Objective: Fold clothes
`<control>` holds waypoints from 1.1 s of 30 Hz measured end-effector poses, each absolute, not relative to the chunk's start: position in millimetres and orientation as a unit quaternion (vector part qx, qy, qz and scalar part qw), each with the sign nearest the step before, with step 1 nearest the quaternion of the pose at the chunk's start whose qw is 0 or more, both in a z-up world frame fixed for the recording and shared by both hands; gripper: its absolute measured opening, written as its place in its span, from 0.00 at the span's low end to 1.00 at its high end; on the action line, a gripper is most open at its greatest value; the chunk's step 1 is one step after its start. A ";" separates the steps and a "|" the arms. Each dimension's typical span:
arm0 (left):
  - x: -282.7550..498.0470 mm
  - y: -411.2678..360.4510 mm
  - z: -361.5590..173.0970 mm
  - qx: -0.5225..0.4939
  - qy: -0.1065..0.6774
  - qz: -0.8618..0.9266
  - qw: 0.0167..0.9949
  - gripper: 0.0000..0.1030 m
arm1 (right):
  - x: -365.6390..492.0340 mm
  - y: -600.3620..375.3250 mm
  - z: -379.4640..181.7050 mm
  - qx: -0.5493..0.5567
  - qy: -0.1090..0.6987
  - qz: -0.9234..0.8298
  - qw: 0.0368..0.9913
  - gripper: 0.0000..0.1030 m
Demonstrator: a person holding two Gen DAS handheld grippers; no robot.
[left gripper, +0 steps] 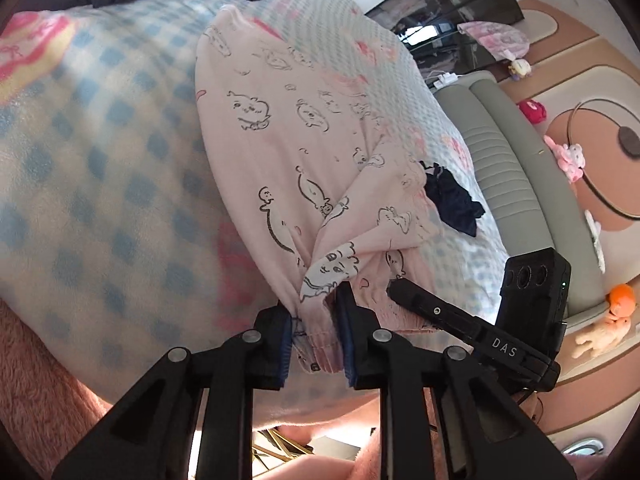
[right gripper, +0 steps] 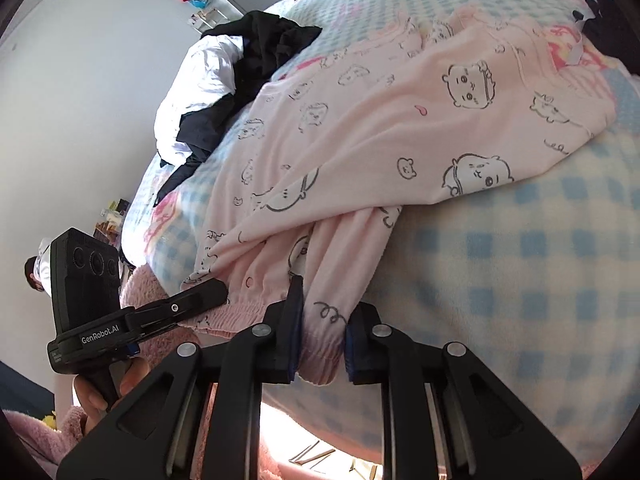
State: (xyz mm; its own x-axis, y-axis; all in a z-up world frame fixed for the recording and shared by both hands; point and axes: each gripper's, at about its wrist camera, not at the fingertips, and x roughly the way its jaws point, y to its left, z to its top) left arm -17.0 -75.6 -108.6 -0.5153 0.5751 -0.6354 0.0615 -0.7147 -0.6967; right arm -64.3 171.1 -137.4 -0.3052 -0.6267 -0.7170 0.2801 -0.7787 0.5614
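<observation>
Pink pyjama trousers (left gripper: 288,128) printed with cartoon animals lie lengthwise on a blue-and-cream checked blanket (left gripper: 100,160). My left gripper (left gripper: 314,320) is shut on a bunched edge of the trousers near the waistband. The right wrist view shows the same trousers (right gripper: 380,128) folded over themselves, and my right gripper (right gripper: 322,332) is shut on the pink fabric at the elastic waistband. Each gripper appears beside the other: the right gripper (left gripper: 404,288) touches the waistband in the left wrist view, and the left gripper (right gripper: 212,292) does so in the right wrist view.
A heap of black and white clothes (right gripper: 224,80) lies at the blanket's far end. A small dark garment (left gripper: 452,198) sits beside the trousers. A grey padded headboard (left gripper: 504,168) and soft toys (left gripper: 568,156) flank the bed. A pink fleece sleeve (right gripper: 152,288) and a hand (right gripper: 100,392) show.
</observation>
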 end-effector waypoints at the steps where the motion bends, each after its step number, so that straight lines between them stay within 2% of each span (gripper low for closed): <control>1: -13.3 -76.2 -106.4 -0.467 -0.340 0.799 0.166 0.20 | -58.5 174.4 -133.3 0.513 -0.171 -0.791 0.287 0.15; 6: 1.8 -73.4 -118.3 -0.496 -0.309 0.800 0.133 0.24 | -28.9 186.0 -139.0 0.521 -0.207 -0.780 0.279 0.17; 8: 4.0 -80.9 -137.5 -0.522 -0.316 0.785 0.106 0.25 | -22.8 181.8 -152.2 0.543 -0.188 -0.774 0.265 0.22; 10: 6.5 -84.5 -139.2 -0.530 -0.318 0.779 0.103 0.26 | -20.1 180.4 -161.9 0.560 -0.174 -0.770 0.252 0.23; 13: 14.8 -85.8 -121.7 -0.506 -0.300 0.802 0.105 0.34 | -21.3 191.5 -147.7 0.532 -0.181 -0.790 0.245 0.24; 15: 22.5 -83.5 -105.4 -0.470 -0.289 0.826 0.114 0.41 | -21.1 193.2 -131.8 0.504 -0.158 -0.813 0.245 0.24; 16: 25.1 -81.7 -98.3 -0.453 -0.285 0.835 0.124 0.48 | -22.6 190.6 -131.2 0.503 -0.149 -0.812 0.256 0.32; 17: 27.4 -79.8 -91.5 -0.437 -0.282 0.844 0.134 0.49 | -24.9 187.1 -137.1 0.513 -0.144 -0.805 0.263 0.38; 19: 21.8 -73.3 -95.6 -0.454 -0.264 0.840 0.135 0.49 | -28.4 184.6 -158.2 0.546 -0.145 -0.788 0.246 0.38; 23: 15.0 -58.1 -119.7 -0.521 -0.178 0.834 0.040 0.47 | -26.1 196.3 -173.7 0.565 -0.168 -0.775 0.228 0.36; 29: 11.5 -59.2 -83.3 -0.472 -0.186 0.859 0.074 0.46 | -18.4 224.0 -142.6 0.518 -0.186 -0.807 0.213 0.37; 33: -8.1 -10.3 -57.3 -0.442 -0.121 0.873 0.165 0.48 | -30.1 253.8 -117.2 0.475 -0.201 -0.837 0.183 0.40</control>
